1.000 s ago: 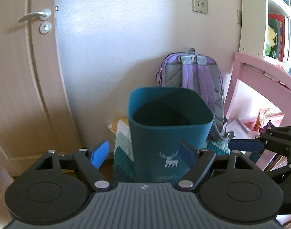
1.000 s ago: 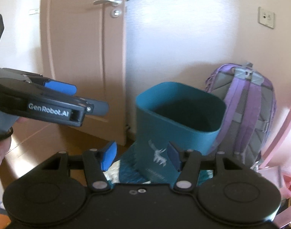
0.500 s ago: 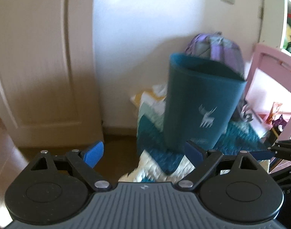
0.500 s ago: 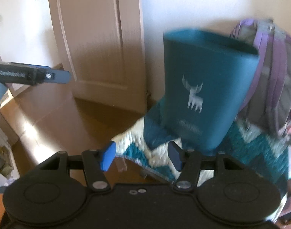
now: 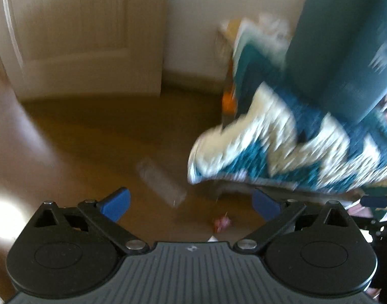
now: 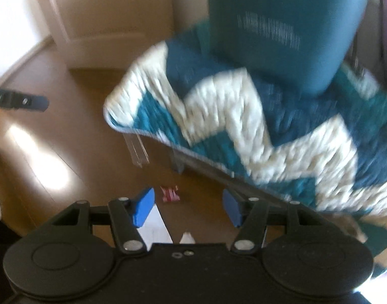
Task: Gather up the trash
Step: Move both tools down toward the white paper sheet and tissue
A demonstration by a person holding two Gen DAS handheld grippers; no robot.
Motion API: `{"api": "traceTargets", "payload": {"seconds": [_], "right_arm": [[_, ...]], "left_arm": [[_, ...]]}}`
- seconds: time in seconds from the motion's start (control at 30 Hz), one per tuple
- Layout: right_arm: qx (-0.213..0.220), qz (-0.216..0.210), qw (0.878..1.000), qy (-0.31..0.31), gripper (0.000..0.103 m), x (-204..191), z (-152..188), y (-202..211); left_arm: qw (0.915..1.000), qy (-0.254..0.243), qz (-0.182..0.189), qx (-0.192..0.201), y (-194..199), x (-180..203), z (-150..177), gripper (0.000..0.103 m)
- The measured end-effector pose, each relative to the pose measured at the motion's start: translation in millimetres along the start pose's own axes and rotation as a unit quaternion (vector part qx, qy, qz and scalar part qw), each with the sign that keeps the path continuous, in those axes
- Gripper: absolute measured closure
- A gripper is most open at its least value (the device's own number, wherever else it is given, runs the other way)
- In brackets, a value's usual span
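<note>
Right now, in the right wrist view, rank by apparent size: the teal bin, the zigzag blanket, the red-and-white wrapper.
1. Zigzag blanket, largest, though nearer the camera.
2. Teal bin, partly cut off by the frame.
3. Red-and-white wrapper, clearly smallest, on the floor.

Bin (image 6: 282, 25): dark teal, white print. Cushion (image 6: 244, 126) under it: teal, dark blue and cream zigzag. Wrapper (image 6: 170, 194) on floor: red and white; pinkish in left view. Floor (image 5: 92, 139): brown wood. Door (image 5: 79, 25): beige. Gripper fingertips (image 6: 142, 207): blue pads, black bodies.
</note>
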State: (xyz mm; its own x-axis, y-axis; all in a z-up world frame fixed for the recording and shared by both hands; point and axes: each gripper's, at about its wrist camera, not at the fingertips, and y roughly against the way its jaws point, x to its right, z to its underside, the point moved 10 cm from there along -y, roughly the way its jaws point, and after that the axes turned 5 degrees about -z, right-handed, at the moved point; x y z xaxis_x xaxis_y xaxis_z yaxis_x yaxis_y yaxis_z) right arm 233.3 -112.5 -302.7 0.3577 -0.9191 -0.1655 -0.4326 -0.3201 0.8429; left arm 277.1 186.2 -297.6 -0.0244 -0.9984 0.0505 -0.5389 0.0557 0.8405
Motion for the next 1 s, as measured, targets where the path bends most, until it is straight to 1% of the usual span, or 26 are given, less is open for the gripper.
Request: {"api": "traceTargets", "payload": {"seconds": [0.1, 0.17, 0.23, 0.33, 0.43, 0.53, 0.6, 0.67, 0.73, 0.83, 1.0], "right_arm": [[-0.037, -0.001, 0.999, -0.025, 0.043, 7.9, 19.9, -40.0], [-0.065, -0.002, 0.997, -0.031, 0.043, 11.2, 35.2, -67.1], [-0.099, -0.005, 0.994, -0.037, 0.044, 13.3, 51.7, -94.9], [-0.147, -0.01, 0.988, -0.04, 0.044, 14.1, 76.8, -128.5], [-0.188, -0.013, 0.981, -0.04, 0.044, 15.3, 99.4, -159.3], [-0.219, -0.019, 0.975, -0.039, 0.044, 16.7, 119.8, -185.6], [-0.239, -0.021, 0.97, -0.037, 0.044, 18.2, 132.8, -200.2], [-0.256, -0.024, 0.966, -0.032, 0.044, 17.4, 144.9, -214.6], [-0.272, -0.028, 0.962, -0.029, 0.044, 16.9, 156.2, -228.0], [-0.292, -0.036, 0.955, -0.034, 0.044, 15.9, 167.2, -245.1], [-0.332, -0.04, 0.941, -0.046, 0.044, 14.8, 188.7, -271.6]], "left_arm": [[0.9989, -0.001, 0.005, -0.046, -47.7, 0.6, 27.0, 0.0], [0.9973, -0.005, 0.001, -0.073, -77.2, 4.3, 43.7, 0.0], [0.9946, -0.012, -0.001, -0.103, -107.0, 8.7, 63.0, 0.0], [0.9889, -0.019, 0.013, -0.147, -145.2, 20.0, 90.2, 0.0], [0.9838, -0.059, 0.018, -0.168, -178.1, 33.1, 112.5, 0.0], [0.9766, -0.105, 0.033, -0.185, -206.0, 51.4, 134.7, 0.0], [0.9698, -0.144, 0.038, -0.193, -225.5, 63.6, 148.4, 0.0], [0.9624, -0.173, 0.045, -0.205, -244.2, 72.9, 163.2, 0.0], [0.9563, -0.181, 0.057, -0.223, -262.0, 79.4, 177.2, 0.0], [0.9486, -0.185, 0.065, -0.248, -287.5, 86.9, 193.6, 0.001], [0.9444, -0.18, 0.066, -0.267, -307.6, 91.1, 207.8, 0.001]]}}
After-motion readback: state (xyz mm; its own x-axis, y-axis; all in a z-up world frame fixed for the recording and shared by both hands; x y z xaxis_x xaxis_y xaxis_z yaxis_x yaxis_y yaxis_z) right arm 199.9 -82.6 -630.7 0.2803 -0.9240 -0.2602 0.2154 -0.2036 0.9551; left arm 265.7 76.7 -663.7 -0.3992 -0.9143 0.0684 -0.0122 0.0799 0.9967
